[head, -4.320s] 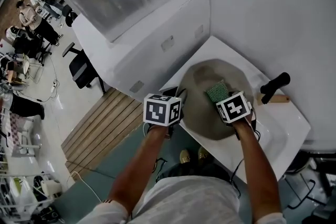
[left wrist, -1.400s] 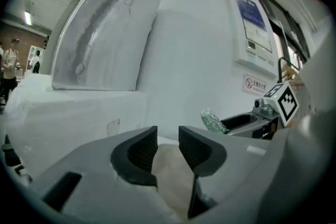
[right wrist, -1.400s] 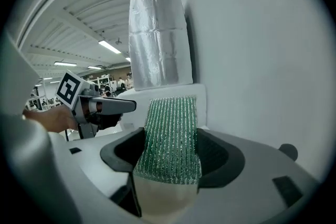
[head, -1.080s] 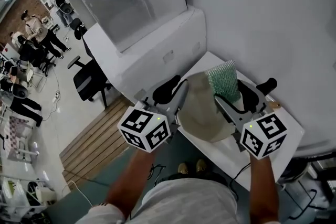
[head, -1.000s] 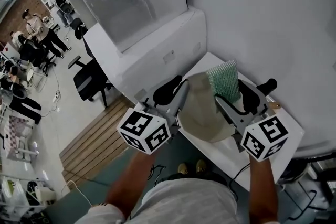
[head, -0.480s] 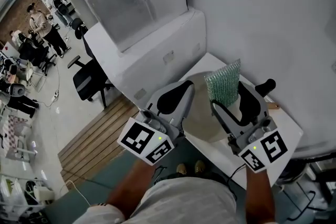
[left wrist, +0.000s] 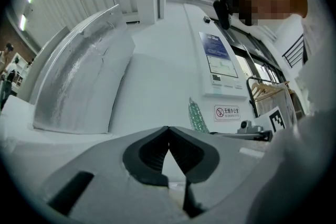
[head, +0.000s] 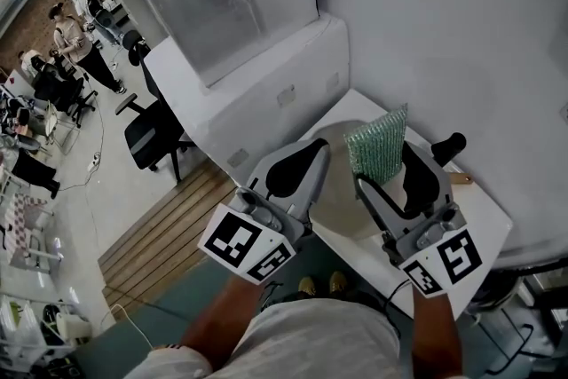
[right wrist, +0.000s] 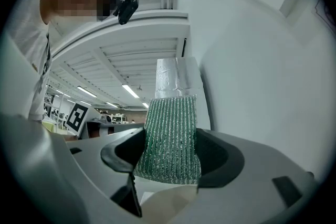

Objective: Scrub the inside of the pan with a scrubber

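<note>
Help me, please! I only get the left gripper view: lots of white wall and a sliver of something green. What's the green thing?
Observer: That's the green scrubber. The right gripper is shut on it, up in the air.
Operator: Where's the pan?
Observer: In the head view the pan rests on the white table, below the scrubber.
Operator: Anything else on there?
Observer: A black handle pokes out just beyond the right gripper.
</note>
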`<move>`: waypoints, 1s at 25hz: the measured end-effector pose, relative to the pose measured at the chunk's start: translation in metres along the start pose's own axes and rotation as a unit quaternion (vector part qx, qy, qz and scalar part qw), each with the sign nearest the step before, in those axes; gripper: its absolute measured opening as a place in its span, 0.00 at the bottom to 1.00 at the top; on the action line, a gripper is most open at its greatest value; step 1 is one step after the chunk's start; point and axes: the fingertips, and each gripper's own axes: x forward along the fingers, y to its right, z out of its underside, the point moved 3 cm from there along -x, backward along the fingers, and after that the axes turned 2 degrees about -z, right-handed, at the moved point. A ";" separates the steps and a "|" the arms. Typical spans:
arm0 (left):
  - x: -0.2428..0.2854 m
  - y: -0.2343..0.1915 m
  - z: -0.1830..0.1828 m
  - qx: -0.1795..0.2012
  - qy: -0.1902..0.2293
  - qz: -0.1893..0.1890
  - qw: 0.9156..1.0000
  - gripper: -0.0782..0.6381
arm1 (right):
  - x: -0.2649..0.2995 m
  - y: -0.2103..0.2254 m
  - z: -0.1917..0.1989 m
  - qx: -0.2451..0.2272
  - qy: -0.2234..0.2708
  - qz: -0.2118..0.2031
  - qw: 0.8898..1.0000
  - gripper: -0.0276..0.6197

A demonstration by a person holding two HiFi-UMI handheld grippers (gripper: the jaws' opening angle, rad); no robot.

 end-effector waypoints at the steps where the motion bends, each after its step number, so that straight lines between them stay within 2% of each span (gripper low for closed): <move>1: 0.000 0.000 0.000 0.000 0.001 0.000 1.000 0.13 | 0.000 0.000 0.001 -0.001 -0.001 0.000 1.000 0.51; 25: -0.001 -0.001 0.001 -0.005 0.001 0.000 1.000 0.13 | 0.003 -0.004 0.006 -0.005 -0.009 0.002 1.000 0.51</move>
